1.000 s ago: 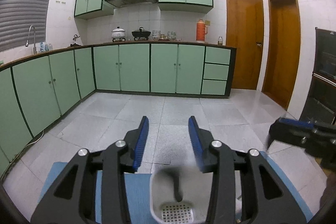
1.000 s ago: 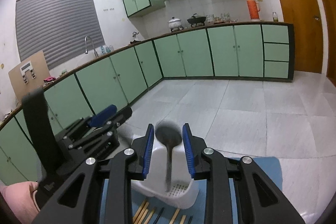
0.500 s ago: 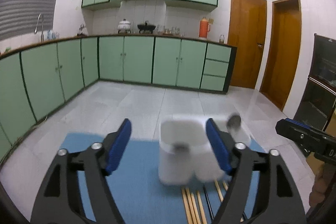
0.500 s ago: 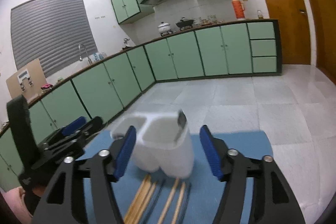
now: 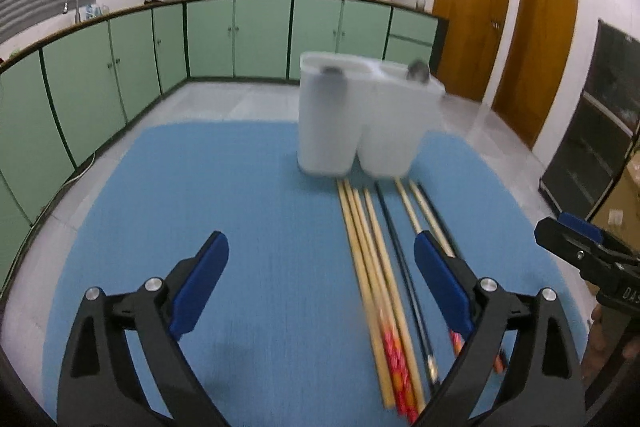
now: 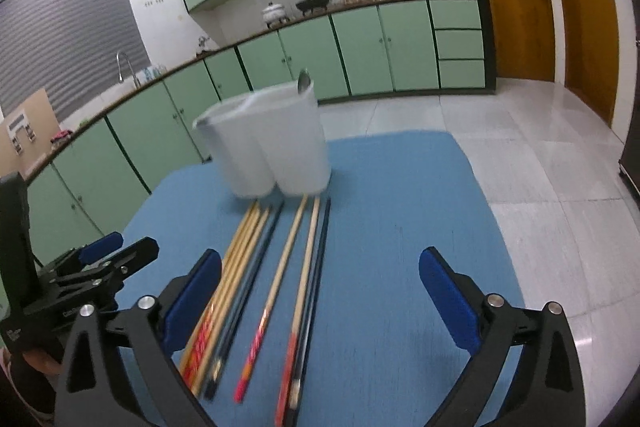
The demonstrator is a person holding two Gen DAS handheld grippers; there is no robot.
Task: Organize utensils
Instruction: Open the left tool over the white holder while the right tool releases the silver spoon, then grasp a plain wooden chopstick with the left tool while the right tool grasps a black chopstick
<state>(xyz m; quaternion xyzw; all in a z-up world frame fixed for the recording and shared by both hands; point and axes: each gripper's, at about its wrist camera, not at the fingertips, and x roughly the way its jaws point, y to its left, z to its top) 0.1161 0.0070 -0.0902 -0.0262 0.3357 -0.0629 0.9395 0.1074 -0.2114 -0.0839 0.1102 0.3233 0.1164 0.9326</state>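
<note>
A white two-compartment utensil holder (image 5: 360, 115) stands upright at the far side of a blue mat (image 5: 240, 211); it also shows in the right wrist view (image 6: 272, 143). A spoon bowl (image 5: 418, 71) sticks out of its right compartment, also seen from the right wrist (image 6: 303, 81). Several chopsticks (image 5: 372, 259), wooden and dark, lie side by side in front of the holder (image 6: 272, 275). My left gripper (image 5: 320, 287) is open and empty above the mat. My right gripper (image 6: 320, 299) is open and empty above the chopsticks.
The mat covers a table whose edges fall off to a tiled floor (image 6: 540, 155). Green kitchen cabinets (image 5: 240, 35) run along the back and left. Wooden doors (image 5: 472, 11) stand at the right.
Both grippers have pulled back and away from the holder and opened wide. The right gripper let go of the spoon, which now stands in the holder. The chopsticks have come into view.
</note>
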